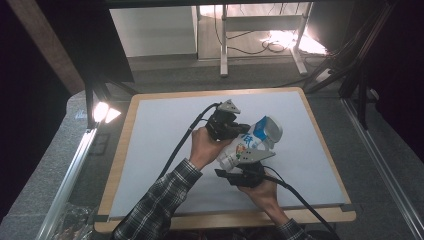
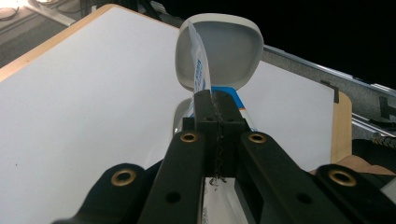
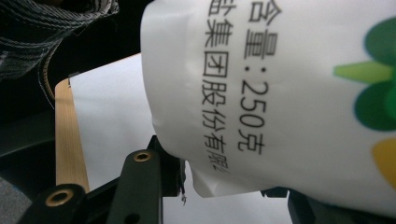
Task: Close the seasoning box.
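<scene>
Held above the table (image 1: 150,150) — a white pouch (image 1: 250,142), long axis slanting up and away. At its side seam, left gripper (image 2: 214,100) pressed together, pinching the edge; just beneath its lower end, right gripper (image 1: 245,175) part-spread — clamping the body.

Lab: lamp (image 1: 102,111), cables (image 1: 260,44), curtains.

Pouch (image 3: 289,93) cropped at frame's edge
</scene>
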A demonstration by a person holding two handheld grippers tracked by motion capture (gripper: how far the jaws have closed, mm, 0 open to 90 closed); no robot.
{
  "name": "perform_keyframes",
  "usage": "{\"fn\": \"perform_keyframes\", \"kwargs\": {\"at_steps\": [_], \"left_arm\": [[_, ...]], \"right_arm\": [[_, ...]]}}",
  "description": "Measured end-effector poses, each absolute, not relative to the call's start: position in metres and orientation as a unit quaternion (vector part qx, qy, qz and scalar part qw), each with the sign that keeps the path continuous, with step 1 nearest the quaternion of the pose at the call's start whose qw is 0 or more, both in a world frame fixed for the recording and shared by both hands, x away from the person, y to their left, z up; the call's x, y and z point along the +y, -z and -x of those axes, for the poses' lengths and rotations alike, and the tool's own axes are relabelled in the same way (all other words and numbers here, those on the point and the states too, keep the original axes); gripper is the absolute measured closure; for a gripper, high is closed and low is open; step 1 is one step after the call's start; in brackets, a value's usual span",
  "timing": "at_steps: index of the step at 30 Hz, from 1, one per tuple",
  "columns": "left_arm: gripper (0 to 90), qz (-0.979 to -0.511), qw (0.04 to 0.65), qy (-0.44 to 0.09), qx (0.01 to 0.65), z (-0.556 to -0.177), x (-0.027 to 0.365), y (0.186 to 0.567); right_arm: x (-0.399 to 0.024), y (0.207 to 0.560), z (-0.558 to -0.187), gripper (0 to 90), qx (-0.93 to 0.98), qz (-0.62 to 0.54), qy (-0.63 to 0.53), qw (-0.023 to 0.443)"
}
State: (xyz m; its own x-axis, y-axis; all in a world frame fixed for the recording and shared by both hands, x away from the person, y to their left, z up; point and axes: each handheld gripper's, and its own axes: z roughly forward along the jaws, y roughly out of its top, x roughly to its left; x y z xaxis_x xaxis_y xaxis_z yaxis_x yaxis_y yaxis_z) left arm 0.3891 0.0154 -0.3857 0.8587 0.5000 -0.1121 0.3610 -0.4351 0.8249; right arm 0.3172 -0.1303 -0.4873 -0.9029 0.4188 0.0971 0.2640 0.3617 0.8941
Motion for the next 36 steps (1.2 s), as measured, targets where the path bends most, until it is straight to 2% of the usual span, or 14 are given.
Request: {"fn": "perform_keyframes", "kwargs": {"at_steps": [36], "left_arm": [[90.0, -0.848, 0.458, -0.074, 0.256, -0.3903, 0.0126, 0.3809]], "right_arm": [[-0.1281, 0.4844, -0.3180, 59.5, 0.817, -0.207, -0.534, 0.065]]}}
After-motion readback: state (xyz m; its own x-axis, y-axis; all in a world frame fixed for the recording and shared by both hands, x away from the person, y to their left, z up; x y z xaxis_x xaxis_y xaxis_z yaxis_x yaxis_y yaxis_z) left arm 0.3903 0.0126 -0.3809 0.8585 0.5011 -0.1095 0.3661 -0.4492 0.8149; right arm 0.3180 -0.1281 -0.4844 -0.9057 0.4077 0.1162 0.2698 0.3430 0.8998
